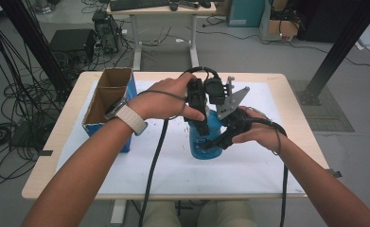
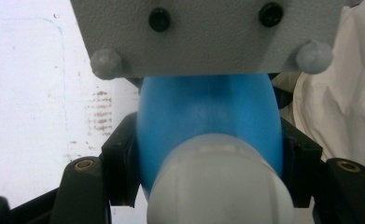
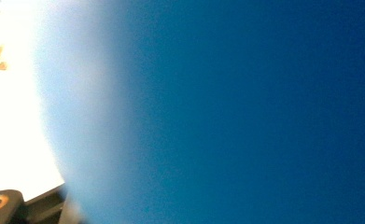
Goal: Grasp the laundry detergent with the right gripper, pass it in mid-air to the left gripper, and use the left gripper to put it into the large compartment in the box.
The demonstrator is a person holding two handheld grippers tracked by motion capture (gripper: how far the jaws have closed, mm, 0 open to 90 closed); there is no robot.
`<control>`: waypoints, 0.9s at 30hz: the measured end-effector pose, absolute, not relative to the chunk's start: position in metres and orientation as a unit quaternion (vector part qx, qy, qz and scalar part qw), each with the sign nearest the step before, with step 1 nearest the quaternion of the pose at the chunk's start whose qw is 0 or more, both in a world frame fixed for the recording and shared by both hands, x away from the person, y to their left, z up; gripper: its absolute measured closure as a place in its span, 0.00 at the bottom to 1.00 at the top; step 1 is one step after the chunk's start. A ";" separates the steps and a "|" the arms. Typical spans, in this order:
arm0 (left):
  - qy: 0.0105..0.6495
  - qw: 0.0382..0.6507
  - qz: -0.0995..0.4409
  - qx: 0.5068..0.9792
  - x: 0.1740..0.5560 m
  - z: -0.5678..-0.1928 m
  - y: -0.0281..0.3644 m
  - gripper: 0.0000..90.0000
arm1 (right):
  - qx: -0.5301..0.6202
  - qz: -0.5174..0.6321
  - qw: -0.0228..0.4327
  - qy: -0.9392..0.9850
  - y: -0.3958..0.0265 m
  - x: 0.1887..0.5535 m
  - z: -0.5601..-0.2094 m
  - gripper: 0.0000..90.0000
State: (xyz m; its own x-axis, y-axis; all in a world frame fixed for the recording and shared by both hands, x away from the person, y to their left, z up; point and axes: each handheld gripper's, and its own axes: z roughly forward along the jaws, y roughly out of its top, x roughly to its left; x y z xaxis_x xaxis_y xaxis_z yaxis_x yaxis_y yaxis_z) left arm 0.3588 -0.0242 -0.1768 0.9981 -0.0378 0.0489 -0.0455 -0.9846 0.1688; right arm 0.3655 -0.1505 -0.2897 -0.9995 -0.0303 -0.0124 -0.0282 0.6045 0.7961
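Blue bottle (image 1: 205, 137) upright on white mat (image 1: 126, 161), left gripper (image 1: 199, 124) clenched on its neck, right gripper (image 1: 220, 139) clamped on its body, cardboard box (image 1: 108, 94) at left.

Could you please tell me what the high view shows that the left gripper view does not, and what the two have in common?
The high view alone takes in the cardboard box at the table's left, both hands, and the right gripper clamped on the blue bottle. The left gripper view alone shows the bottle's white cap close up, between the black fingers. Both show the blue bottle, the left gripper shut on it, and the white table cover.
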 end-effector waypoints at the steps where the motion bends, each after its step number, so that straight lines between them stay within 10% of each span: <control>1: -0.021 0.086 0.023 0.996 0.359 -0.177 -0.024 0.41 | 0.016 -0.445 0.001 -0.896 -0.151 0.365 -0.290 0.47; 27: -0.024 0.080 0.023 0.996 0.360 -0.179 -0.026 0.41 | 0.006 -0.446 0.006 -0.895 -0.152 0.365 -0.293 0.47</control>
